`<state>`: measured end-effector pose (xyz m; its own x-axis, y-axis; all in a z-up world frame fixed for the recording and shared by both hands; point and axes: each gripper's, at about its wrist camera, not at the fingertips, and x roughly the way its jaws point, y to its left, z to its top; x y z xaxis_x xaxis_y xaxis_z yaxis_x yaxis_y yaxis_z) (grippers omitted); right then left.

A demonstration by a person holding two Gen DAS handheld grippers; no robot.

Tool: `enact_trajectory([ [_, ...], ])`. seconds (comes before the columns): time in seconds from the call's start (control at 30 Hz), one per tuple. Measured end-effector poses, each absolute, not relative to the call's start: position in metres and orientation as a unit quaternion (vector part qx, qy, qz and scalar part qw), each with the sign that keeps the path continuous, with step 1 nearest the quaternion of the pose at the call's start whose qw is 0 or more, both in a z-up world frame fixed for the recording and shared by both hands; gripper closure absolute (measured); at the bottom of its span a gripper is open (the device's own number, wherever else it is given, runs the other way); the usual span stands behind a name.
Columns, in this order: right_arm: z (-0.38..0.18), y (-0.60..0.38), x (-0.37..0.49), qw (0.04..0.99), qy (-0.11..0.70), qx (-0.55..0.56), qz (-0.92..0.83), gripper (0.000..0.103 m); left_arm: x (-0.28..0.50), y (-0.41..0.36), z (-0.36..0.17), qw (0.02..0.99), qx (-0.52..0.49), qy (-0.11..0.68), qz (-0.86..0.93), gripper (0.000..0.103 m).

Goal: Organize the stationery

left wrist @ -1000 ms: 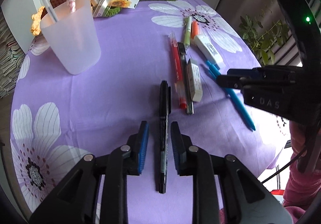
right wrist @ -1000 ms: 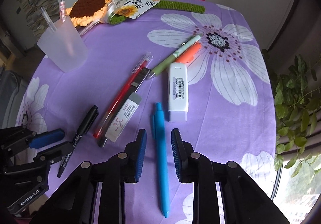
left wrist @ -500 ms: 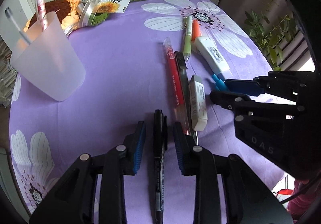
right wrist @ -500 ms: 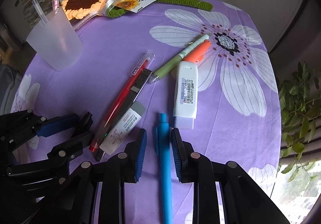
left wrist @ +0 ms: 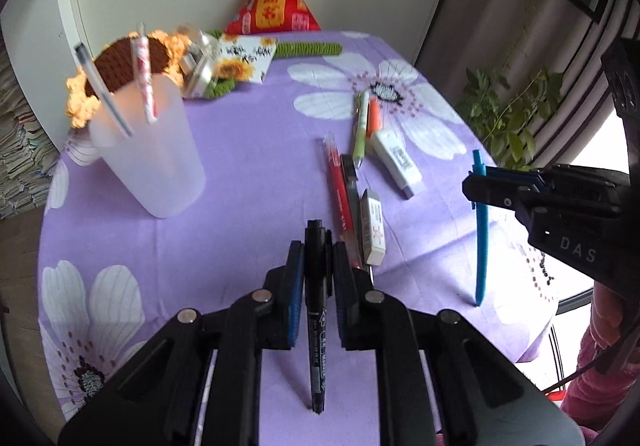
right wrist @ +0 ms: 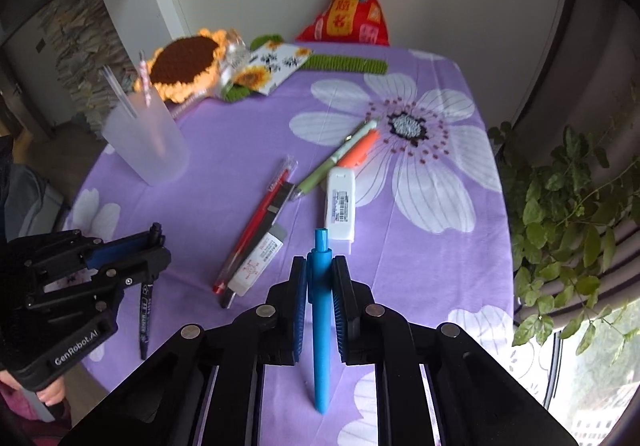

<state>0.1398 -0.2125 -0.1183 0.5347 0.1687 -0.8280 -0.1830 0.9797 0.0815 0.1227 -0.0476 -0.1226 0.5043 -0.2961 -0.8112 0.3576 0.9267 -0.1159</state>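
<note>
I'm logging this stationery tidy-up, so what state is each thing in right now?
left gripper: jaws shut on the black marker, lifted off the cloth.
right gripper: jaws shut on the blue pen, lifted.
frosted cup: upright, two pens inside.
red pen: lying on the cloth.
green pen: lying flat.
correction tape: lying flat.

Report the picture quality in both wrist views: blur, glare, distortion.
Left wrist view: fisheye bends the table edge; frosted cup and crochet sunflower smeared by motion blur; black marker in the left gripper sharp; window at right blown out. Right wrist view: dark vignette corners; sunflower soft; blue pen in the right gripper crisp; shadows faint.
</note>
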Motion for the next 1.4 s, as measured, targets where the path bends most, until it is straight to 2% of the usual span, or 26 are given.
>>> enact_trajectory([
  [0.37,-0.064,-0.205,0.102,0.91,0.396,-0.011,0.121,0.092,0.098,-0.04,-0.079,0.894,0.027,0.402,-0.195,0.093],
  [0.7,-0.043,-0.194,0.092,0.921,0.366,-0.009,0.135,0.092,0.096,-0.026,-0.055,0.91,0.019,0.369,-0.185,0.094],
  [0.8,-0.044,-0.192,0.092,0.92,0.368,-0.011,0.135,0.092,0.101,-0.027,-0.062,0.905,0.02,0.381,-0.19,0.094],
  [1.0,-0.051,-0.195,0.094,0.916,0.38,-0.004,0.13,0.092,0.144,-0.024,-0.103,0.88,-0.006,0.45,-0.153,0.079],
  [1.4,-0.062,-0.214,0.099,0.912,0.39,0.014,0.129,0.092,0.224,-0.035,-0.152,0.846,-0.012,0.529,-0.073,0.077],
])
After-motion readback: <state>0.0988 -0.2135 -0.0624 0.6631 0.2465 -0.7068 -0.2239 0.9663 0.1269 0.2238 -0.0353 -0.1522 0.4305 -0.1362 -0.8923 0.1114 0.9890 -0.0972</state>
